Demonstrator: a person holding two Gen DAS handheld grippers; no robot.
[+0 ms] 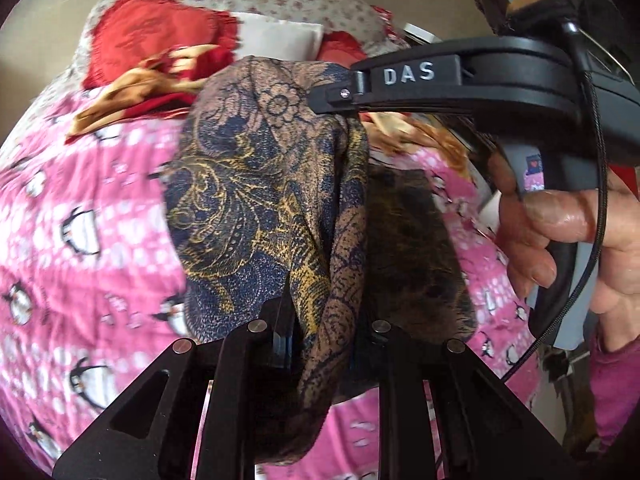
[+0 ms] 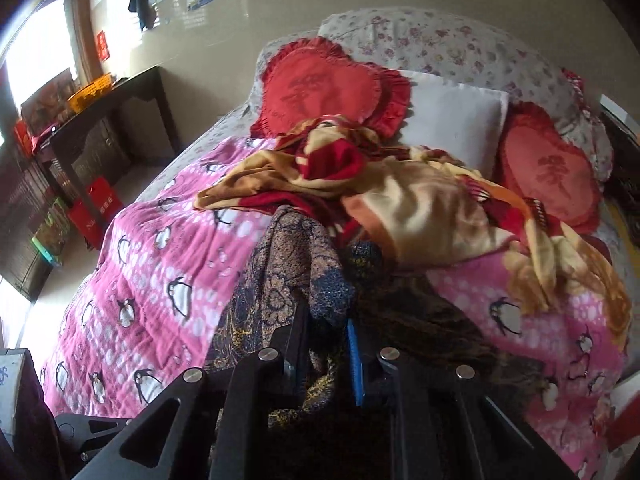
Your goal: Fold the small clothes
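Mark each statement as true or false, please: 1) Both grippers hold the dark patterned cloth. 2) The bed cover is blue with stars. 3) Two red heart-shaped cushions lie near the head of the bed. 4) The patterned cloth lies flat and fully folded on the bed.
1) Both the left gripper and the right gripper hold the dark patterned cloth. True.
2) False: the bed cover is pink with penguins.
3) True: one red heart-shaped cushion on the left, another on the right.
4) False: it hangs bunched between the grippers, lifted.
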